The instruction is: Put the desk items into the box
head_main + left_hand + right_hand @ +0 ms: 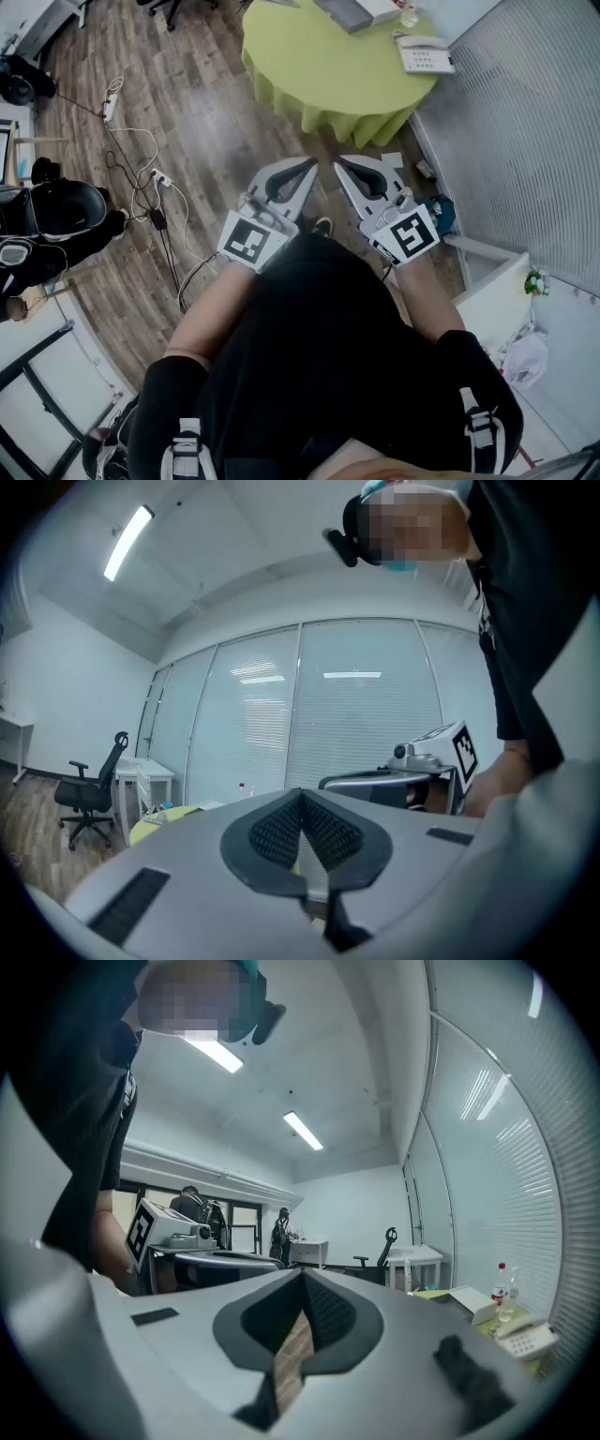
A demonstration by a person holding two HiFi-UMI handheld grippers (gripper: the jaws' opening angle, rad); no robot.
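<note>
The left gripper (307, 167) and right gripper (343, 169) sit side by side before the desk (309, 66); a telephone (424, 53) lies on its right edge, a box (361, 11) just left of that.

top (319, 356): black, short sleeves | left tool (310, 166), right tool (341, 167): grey, black pads (279, 833), square-marker cubes (253, 240)

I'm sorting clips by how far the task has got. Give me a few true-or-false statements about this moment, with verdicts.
1. The left gripper has its jaws together with nothing between them. True.
2. The right gripper holds the telephone. False: the telephone lies on the green table, and the right gripper is shut and empty.
3. Both grippers are held close to the person's body, short of the table. True.
4. The floor is carpeted. False: it is wooden planks, with cables running across it.
</note>
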